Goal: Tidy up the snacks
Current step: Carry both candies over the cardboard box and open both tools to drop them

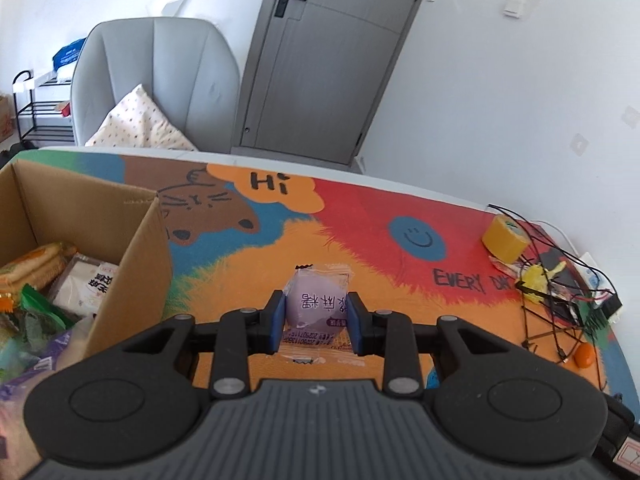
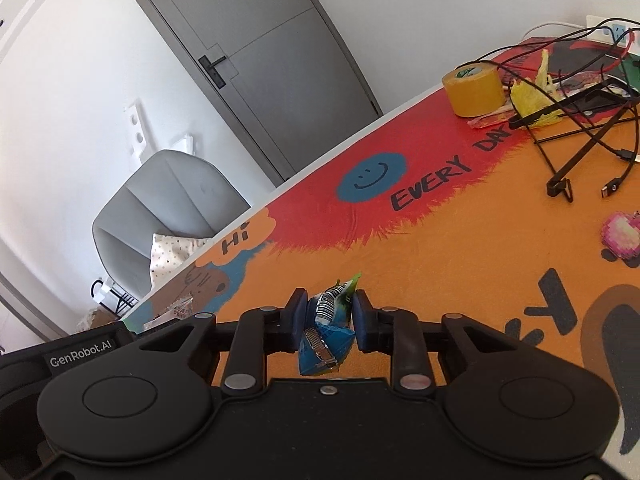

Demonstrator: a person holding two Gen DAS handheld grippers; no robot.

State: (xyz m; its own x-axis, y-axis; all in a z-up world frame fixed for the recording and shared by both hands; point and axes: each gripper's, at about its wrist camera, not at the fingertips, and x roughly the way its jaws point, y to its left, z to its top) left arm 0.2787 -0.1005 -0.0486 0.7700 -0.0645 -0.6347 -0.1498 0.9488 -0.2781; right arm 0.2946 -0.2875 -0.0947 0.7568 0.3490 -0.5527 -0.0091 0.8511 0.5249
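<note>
Snacks are what we have in both grippers at once: the left gripper [image 1: 316, 316] is clenched on a purple mochi packet [image 1: 316, 306], its blue pads [image 1: 279, 322] pressing the flanks of the round filling so the flat sealed ends stick out fore and aft, and the right gripper [image 2: 330, 314] is clamped on a blue-and-green snack wrapper [image 2: 329, 330], crumpled between its dark pads with the barcode side facing up. We read both grips as carrying holds — each packet is pinched across its bulk, where it is least likely to slide out, and neither seems to rest on the table mat [image 1: 360, 240], though under the purple packet we cannot be sure. The cardboard box [image 1: 132, 248] stands at the table's left edge, open at the top and already holding several packets, among them a white one [image 1: 86, 284] and a green one [image 1: 44, 308]; we judge that this is where both snacks are meant to go, and the left one is the nearer, just beside the box wall. Toward the table's far right corner a yellow tape roll [image 2: 474, 90] and a tangle of black cables [image 2: 580, 136] lie well apart from our path — they look like clutter, not part of the sorting. The thin wrapper on the right may slip if the grip loosens.
</note>
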